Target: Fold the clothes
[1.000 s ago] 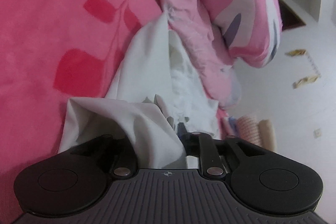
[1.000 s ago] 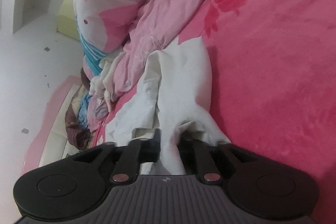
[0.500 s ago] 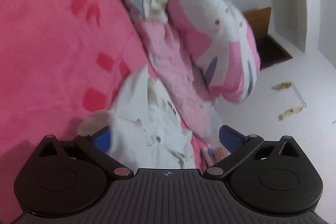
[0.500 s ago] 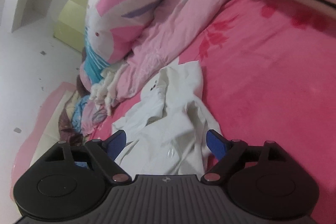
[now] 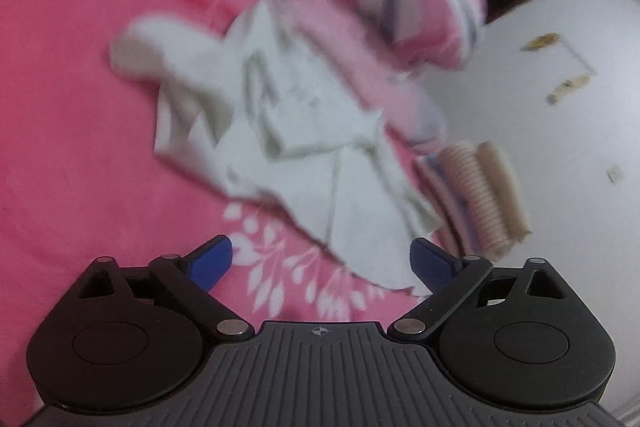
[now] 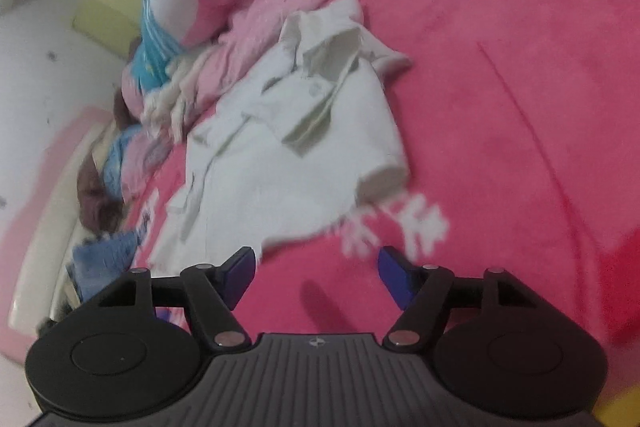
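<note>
A white shirt (image 6: 304,131) is seen lying crumpled on the pink bed (image 6: 500,75); the left claw (image 5: 322,265) and right claw (image 6: 316,277) are held spread wide, gripping nothing.

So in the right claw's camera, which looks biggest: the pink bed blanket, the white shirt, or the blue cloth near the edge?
Largest to smallest, as they look in the right wrist view:
1. Pink fuzzy bed blanket, filling most of the picture.
2. White collared shirt, spread out on it.
3. Blue crumpled cloth, a small patch partly hidden by the claw, so its true size is unsure.
</note>
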### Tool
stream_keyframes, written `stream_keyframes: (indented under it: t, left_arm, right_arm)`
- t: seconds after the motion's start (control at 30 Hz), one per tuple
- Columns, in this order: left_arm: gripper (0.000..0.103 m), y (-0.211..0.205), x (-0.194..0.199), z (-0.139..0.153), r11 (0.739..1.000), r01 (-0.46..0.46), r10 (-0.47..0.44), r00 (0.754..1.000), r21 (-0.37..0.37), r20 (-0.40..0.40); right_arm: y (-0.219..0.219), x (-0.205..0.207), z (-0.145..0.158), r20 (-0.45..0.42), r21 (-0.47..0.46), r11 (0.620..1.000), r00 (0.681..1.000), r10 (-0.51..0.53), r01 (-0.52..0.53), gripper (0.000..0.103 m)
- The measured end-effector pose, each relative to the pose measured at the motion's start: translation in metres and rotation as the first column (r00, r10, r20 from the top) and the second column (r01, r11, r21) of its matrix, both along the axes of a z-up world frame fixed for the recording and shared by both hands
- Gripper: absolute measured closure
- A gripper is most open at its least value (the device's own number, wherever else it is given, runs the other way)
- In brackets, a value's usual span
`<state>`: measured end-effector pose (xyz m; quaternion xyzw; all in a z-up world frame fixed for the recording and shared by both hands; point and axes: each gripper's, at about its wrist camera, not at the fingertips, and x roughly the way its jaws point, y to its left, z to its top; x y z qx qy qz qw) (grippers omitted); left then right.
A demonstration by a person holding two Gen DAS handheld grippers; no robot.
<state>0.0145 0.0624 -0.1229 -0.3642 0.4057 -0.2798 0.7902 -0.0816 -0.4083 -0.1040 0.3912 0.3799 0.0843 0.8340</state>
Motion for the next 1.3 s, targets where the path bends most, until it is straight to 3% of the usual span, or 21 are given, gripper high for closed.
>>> stream_keyframes:
  t: [0.13, 0.33, 0.43, 0.5, 0.53, 0.63, 0.67, 0.7, 0.8, 1.13, 1.3]
  left_arm:
    - [0.010, 0.002, 0.020, -0.011, 0.996, -0.084, 0.084, 0.996, -0.037, -0.004]
    - [0.006, -0.024, 0.029, -0.005, 0.993, -0.103, 0.095, 0.988, 0.063, 0.120]
    - [0.014, -0.034, 0.033, -0.004, 0.987, -0.114, 0.096, 0.983, 0.114, 0.154]
    - [0.032, -0.038, 0.036, -0.004, 0.981, -0.125, 0.102, 0.983, 0.151, 0.152]
    - [0.037, -0.039, 0.038, -0.004, 0.977, -0.134, 0.111, 0.984, 0.163, 0.142]
    - [0.063, -0.037, 0.040, -0.007, 0.973, -0.160, 0.144, 0.984, 0.164, 0.106]
    - [0.080, -0.035, 0.039, -0.008, 0.973, -0.165, 0.152, 0.984, 0.161, 0.091]
    - [0.089, -0.034, 0.039, -0.009, 0.973, -0.171, 0.161, 0.984, 0.157, 0.075]
    - [0.097, -0.030, 0.033, -0.010, 0.974, -0.179, 0.176, 0.984, 0.142, 0.035]
    - [0.101, -0.025, -0.021, 0.014, 0.993, -0.115, 0.116, 0.993, 0.038, -0.018]
    - [0.101, -0.024, -0.058, 0.012, 0.999, -0.038, 0.039, 0.999, 0.039, -0.022]
  right_arm:
    - [0.000, 0.024, -0.008, 0.044, 0.028, 0.998, 0.997, -0.065, 0.064, 0.031]
    - [0.003, 0.047, -0.015, 0.111, 0.032, 0.993, 0.987, -0.120, 0.117, 0.032]
    - [0.008, 0.054, -0.015, 0.138, -0.011, 0.993, 0.984, -0.114, 0.116, 0.036]
    - [0.010, 0.057, -0.016, 0.153, -0.019, 0.993, 0.982, -0.111, 0.115, 0.046]
    - [0.008, 0.059, -0.017, 0.153, -0.006, 0.993, 0.982, -0.112, 0.115, 0.050]
    - [0.005, 0.066, -0.024, 0.139, 0.034, 0.991, 0.982, -0.131, 0.127, 0.067]
    - [0.003, 0.069, -0.026, 0.136, 0.042, 0.991, 0.982, -0.134, 0.129, 0.076]
    - [0.003, 0.070, -0.027, 0.134, 0.052, 0.990, 0.982, -0.134, 0.128, 0.090]
    - [0.001, 0.069, -0.031, 0.128, 0.103, 0.987, 0.982, -0.139, 0.126, 0.097]
    - [-0.007, 0.034, -0.021, 0.111, 0.202, 0.978, 0.990, -0.082, 0.058, 0.100]
    - [-0.012, -0.003, -0.010, 0.102, 0.178, 0.984, 0.994, -0.026, 0.008, 0.100]
